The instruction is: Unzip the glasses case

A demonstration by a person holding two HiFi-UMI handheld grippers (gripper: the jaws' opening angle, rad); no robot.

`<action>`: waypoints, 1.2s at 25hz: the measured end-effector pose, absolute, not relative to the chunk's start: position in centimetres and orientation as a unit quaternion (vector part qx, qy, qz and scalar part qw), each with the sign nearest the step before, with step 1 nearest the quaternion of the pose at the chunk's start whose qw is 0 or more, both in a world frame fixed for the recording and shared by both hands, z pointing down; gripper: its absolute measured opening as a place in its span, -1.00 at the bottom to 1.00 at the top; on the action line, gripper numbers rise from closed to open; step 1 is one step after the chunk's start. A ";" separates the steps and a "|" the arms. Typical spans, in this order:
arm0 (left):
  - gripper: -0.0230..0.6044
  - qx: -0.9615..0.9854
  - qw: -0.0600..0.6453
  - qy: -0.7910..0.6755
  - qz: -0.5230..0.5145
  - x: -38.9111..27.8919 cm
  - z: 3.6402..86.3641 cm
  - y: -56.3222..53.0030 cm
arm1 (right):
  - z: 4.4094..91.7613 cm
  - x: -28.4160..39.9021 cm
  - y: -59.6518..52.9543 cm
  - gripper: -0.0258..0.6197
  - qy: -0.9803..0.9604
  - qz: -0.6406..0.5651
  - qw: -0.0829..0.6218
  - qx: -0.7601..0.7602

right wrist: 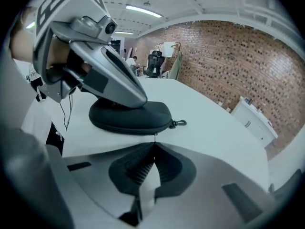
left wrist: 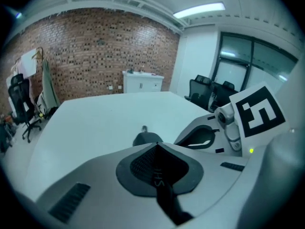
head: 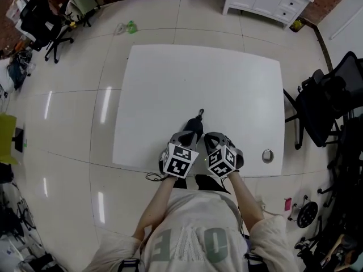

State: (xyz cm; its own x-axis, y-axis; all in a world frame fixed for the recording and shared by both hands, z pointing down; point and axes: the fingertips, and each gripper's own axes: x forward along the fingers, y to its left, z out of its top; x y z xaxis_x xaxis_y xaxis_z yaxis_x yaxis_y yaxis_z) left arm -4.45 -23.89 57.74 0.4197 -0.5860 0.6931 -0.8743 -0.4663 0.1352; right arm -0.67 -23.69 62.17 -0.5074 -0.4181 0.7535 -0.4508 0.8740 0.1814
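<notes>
So the black glasses case (right wrist: 131,117) sits by the near edge of the white table (head: 227,84), with the left gripper (left wrist: 155,145) closed empty and resting on top of the case, and the right gripper (right wrist: 155,145) pinched tight on the case's little zipper pull (right wrist: 155,135).

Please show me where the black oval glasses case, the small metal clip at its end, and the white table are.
Black oval glasses case (right wrist: 152,113), right gripper view, on its curved lid.
Small metal clip (right wrist: 178,124), right gripper view, on its loop.
White table (head: 227,84), head view, on its bare top.
</notes>
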 end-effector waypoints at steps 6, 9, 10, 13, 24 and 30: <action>-0.91 0.784 0.380 -0.457 0.180 -2.4 55.7 -21.4 | 63.2 3.9 -19.0 -0.92 -0.839 0.111 0.409 0.341; -0.91 0.775 0.388 -0.454 0.205 -1.4 57.3 -20.0 | 63.0 4.4 -19.1 -0.92 -0.834 0.129 0.394 0.363; -0.91 0.775 0.375 -0.460 0.217 -1.6 57.7 -20.0 | 62.8 4.3 -19.1 -0.92 -0.836 0.130 0.392 0.361; -0.91 0.778 0.343 -0.475 0.227 -2.2 57.9 -20.7 | 62.2 3.7 -18.5 -0.92 -0.841 0.126 0.389 0.354; -0.91 0.798 0.303 -0.464 0.236 -1.6 58.0 -20.7 | 62.6 4.0 -17.7 -0.92 -0.840 0.098 0.407 0.346; -0.91 0.794 0.316 -0.467 0.227 -1.7 58.0 -20.7 | 62.5 6.6 -22.7 -0.92 -0.826 0.041 0.436 0.355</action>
